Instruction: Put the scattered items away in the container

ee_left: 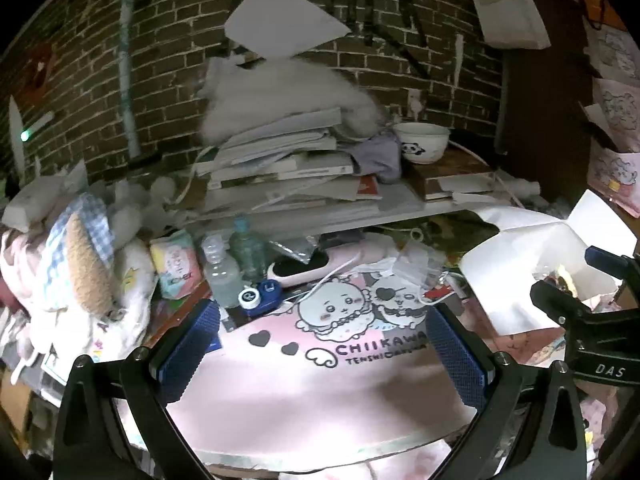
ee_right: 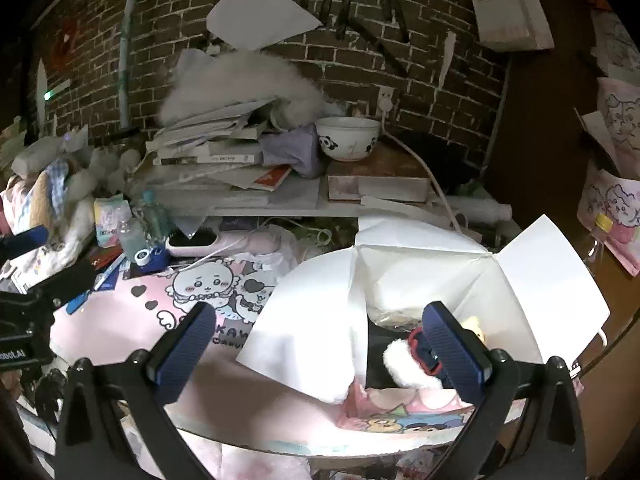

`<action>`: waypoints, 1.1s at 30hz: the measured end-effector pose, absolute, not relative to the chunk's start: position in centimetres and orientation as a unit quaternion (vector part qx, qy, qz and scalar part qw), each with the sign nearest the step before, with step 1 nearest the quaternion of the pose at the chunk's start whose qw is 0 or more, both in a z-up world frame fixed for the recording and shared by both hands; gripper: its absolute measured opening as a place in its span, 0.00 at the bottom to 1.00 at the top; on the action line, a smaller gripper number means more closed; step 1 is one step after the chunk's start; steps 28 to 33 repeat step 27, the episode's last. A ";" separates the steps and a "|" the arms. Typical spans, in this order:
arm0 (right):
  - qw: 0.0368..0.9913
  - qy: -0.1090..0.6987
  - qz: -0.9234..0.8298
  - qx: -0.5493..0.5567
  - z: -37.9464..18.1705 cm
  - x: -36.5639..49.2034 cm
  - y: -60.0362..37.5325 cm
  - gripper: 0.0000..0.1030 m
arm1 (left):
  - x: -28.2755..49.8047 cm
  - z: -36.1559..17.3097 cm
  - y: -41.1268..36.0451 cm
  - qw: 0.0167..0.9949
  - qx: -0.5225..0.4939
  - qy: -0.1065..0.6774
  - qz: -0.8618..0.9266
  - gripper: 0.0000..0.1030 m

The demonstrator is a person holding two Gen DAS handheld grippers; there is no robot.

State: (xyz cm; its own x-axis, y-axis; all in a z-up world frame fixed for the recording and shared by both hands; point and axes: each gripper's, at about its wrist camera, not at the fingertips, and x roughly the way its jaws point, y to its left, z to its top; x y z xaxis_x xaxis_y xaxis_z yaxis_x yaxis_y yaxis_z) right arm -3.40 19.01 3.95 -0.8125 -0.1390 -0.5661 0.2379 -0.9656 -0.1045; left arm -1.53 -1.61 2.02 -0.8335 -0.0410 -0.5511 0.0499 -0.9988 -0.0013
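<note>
Both my claws hang spread and empty over the pink mat on the worktop. The left claw faces the clutter that remains at the mat's far edge: a blue case, two bottles, a tissue pack and a pink device. The right claw points toward the white box, which stands open at the mat's right side. Inside it I see a white fluffy toy with a red part and some dark items that I cannot identify. I judge the task partly done: a few things are boxed, and several small things are left.
</note>
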 end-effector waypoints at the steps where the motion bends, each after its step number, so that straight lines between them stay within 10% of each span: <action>1: 0.098 0.085 -0.948 0.290 3.9 -3.4 18.9 1.00 | -1.5 2.0 -1.7 0.025 0.287 0.008 -0.958 1.00; 33: 0.102 0.089 -0.945 0.297 3.0 -3.9 18.3 1.00 | -2.0 1.4 -2.0 0.048 0.290 0.003 -0.956 1.00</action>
